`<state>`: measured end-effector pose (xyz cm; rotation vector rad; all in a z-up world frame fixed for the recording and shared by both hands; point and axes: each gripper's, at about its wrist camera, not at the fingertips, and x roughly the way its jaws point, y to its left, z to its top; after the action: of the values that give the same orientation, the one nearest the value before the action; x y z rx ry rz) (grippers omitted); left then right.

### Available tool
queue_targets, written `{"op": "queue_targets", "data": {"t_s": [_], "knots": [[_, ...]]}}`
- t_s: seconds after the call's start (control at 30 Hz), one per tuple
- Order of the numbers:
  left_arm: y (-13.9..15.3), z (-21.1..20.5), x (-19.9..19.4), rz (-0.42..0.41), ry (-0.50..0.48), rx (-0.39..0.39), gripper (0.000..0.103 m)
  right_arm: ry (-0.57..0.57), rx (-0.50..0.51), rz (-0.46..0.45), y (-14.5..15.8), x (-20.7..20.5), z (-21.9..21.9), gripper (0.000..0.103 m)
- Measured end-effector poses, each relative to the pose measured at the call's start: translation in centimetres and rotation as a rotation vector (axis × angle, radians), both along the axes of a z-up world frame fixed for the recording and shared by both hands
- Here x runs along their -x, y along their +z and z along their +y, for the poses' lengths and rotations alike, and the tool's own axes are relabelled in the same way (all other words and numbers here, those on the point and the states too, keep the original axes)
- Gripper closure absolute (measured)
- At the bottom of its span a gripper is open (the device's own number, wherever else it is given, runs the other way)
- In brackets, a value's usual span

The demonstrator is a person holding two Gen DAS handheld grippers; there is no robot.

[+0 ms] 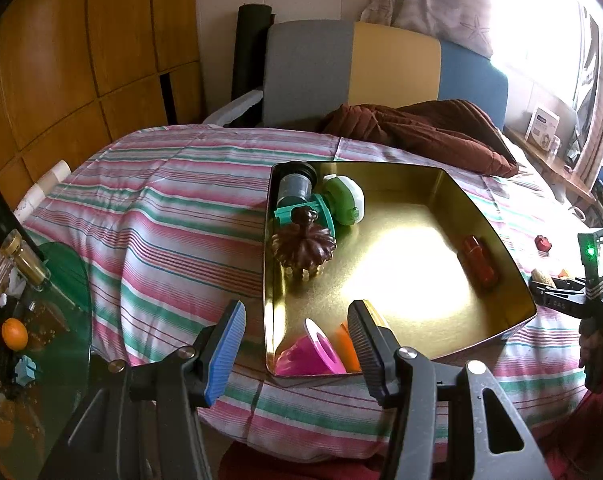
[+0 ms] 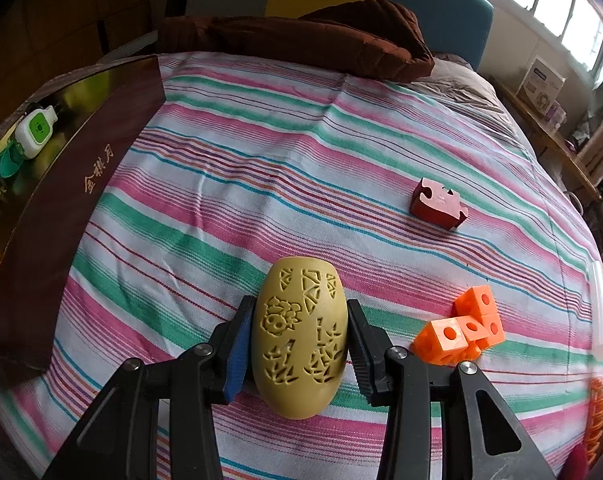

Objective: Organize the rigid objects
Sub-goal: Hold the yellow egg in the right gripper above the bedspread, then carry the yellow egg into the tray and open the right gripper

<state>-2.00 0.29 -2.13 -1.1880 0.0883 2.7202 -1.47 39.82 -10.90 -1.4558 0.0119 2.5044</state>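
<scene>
Somebody's bedroom at home — not a lab or a shop.

The giveaway is the bed [image 1: 161, 208] under a pink, green and white striped sheet: a rumpled brown blanket [image 1: 421, 128] at its far end, a grey, yellow and blue headboard [image 1: 381, 64] behind that, wooden wardrobe panels [image 1: 61, 60] off to its left, and a curtained window [image 1: 541, 20] with a cluttered sill to its right.

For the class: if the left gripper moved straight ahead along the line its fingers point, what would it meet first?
Most likely the near wall of the gold tin, close to the pink funnel-shaped piece inside it. The left gripper stands open and empty just short of that edge, though depth is hard to judge here.
</scene>
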Motion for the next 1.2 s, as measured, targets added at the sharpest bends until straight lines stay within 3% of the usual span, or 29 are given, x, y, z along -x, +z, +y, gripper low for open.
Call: {"op": "queue_targets", "data": {"t_s": [0.3,0.43,0.6,0.73,0.93,1.13,1.2], "knots": [[-0.2,-0.7,-0.2,-0.007,0.003,-0.021,0.049,-0.108,0.004,-0.041,0.8,0.6,-0.2,0.059],[-0.1,-1.8,-0.2,0.000,0.028,-0.038,0.049,-0.122,0.021,0.043,3.8,0.7,-1.9,0.059],[-0.3,-3.2,0.0,0.001,0.066,-0.053,0.049,-0.014,0.143,0.166,8.7,2.0,-6.7,0.059],[-0.3,-3.9,0.0,0.005,0.082,-0.060,0.049,0.111,0.218,0.179,9.9,4.6,-12.3,0.059],[-0.6,-4.6,0.1,-0.002,0.100,-0.066,0.049,0.202,0.285,0.087,7.7,9.6,-20.5,0.059],[-1.1,-5.2,0.4,-0.018,0.111,-0.073,0.049,0.188,0.333,-0.034,3.3,13.0,-24.5,0.059],[-1.2,-5.3,0.4,-0.023,0.114,-0.075,0.049,0.190,0.389,-0.063,2.1,13.6,-25.2,0.057]]}}
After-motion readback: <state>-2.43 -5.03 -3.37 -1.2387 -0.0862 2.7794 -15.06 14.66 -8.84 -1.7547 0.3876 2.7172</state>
